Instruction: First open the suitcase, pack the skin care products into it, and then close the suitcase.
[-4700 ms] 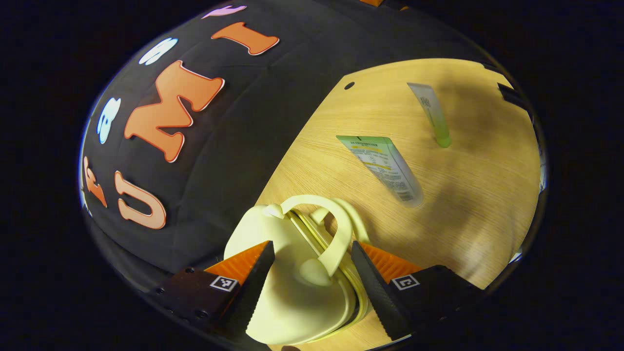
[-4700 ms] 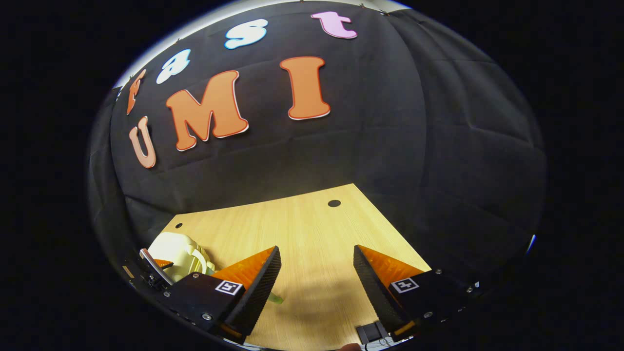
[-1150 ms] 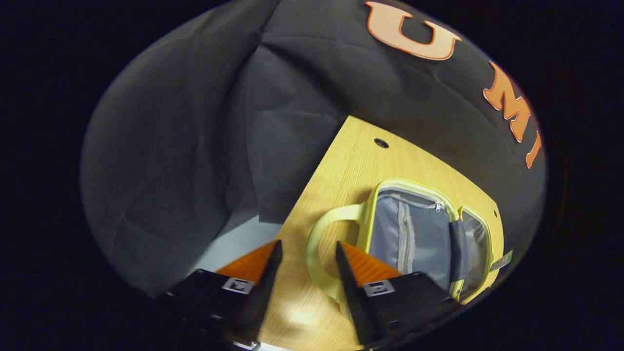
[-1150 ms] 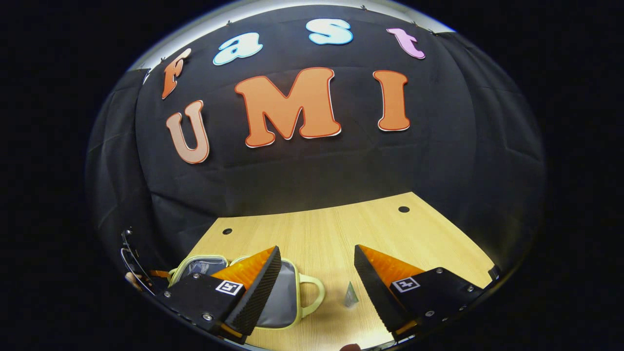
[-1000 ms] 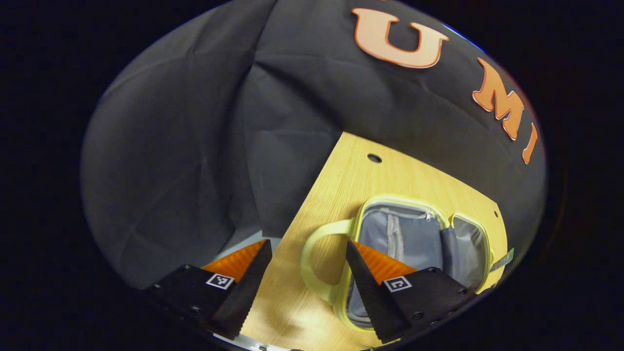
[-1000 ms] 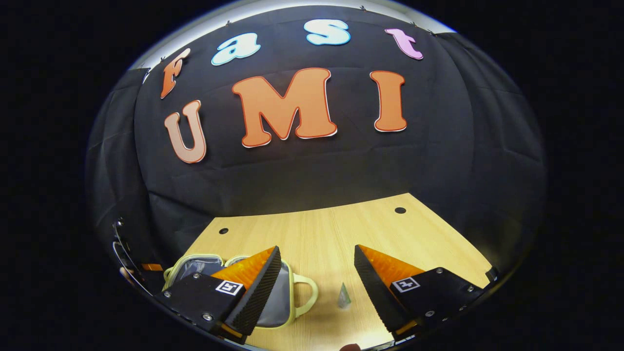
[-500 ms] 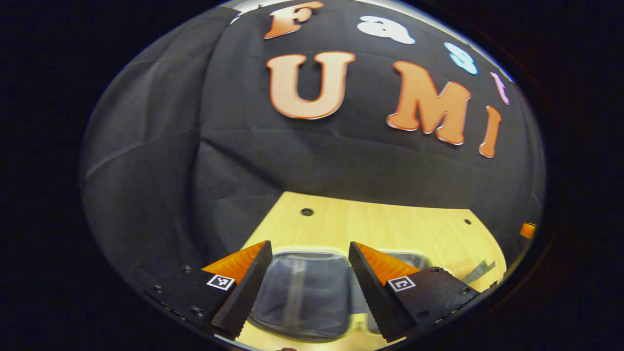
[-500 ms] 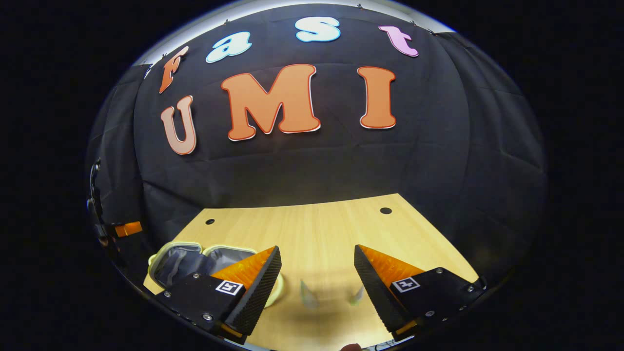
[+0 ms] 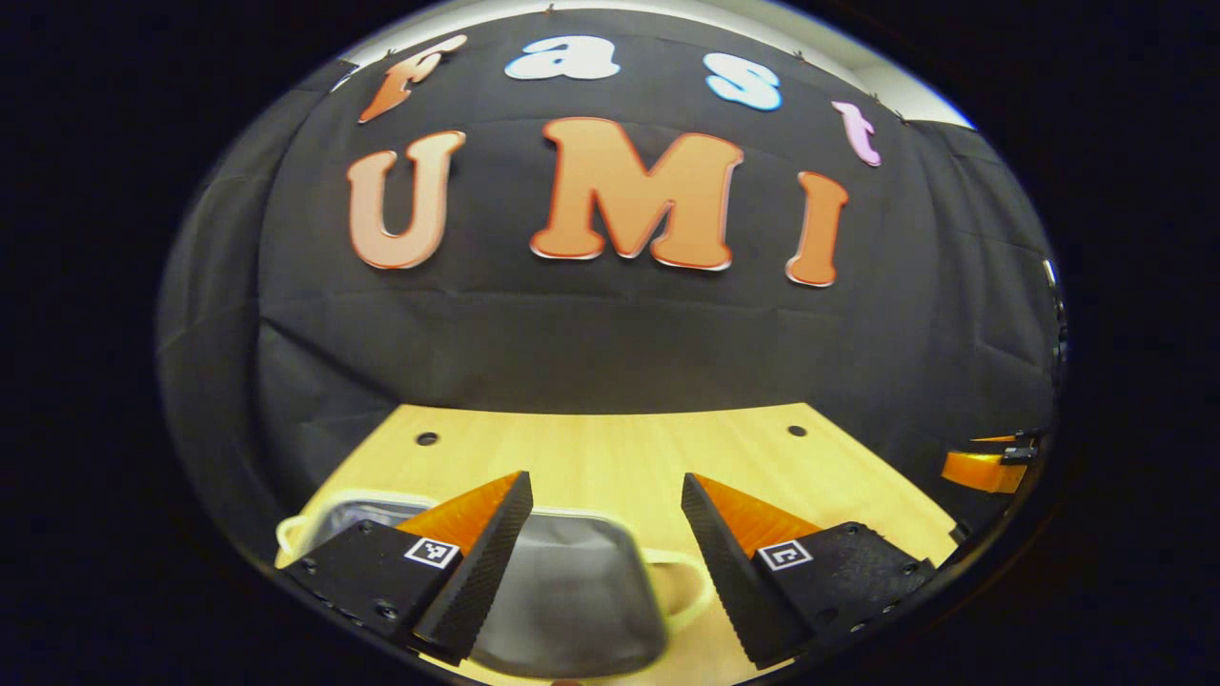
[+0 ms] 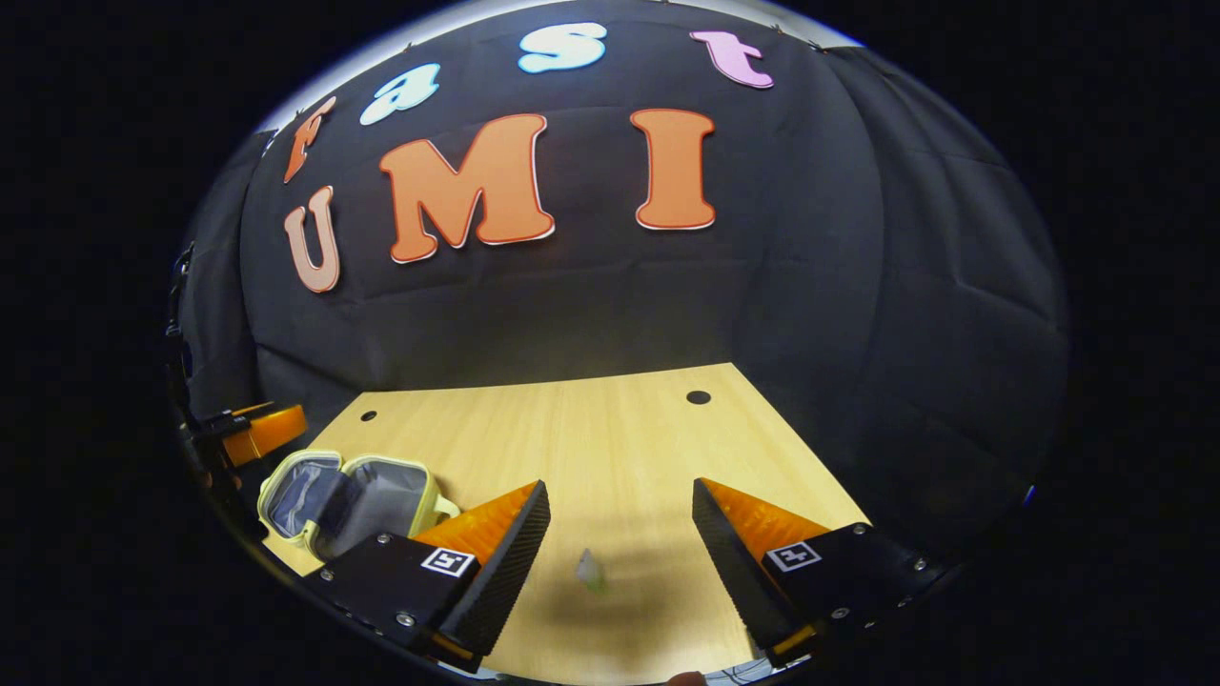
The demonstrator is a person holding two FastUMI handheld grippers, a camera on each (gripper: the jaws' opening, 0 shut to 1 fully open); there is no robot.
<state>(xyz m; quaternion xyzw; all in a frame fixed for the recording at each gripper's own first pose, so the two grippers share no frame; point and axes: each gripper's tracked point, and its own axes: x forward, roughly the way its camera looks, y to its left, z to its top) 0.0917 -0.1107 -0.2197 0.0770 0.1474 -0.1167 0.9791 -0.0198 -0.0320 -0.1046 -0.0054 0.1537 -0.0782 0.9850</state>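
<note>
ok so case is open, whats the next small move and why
Probably lower the right gripper toward the small tube end lying on the table between its fingers. The suitcase lies open with its grey lining showing and nothing visibly packed, both grippers are open and hold nothing, and the left gripper hovers over the case rather than near a product.

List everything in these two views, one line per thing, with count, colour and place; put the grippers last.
suitcase: 1, pale yellow shell with grey lining, lying open on the table's left side.
tube: 1, pale greenish and blurred, on the table between the right gripper's fingers.
table: 1, light wood with small dark holes, against the wall.
wall: 1, black cloth, behind the table.
left gripper: 1, open, above the suitcase.
right gripper: 1, open, above the tube.
</note>
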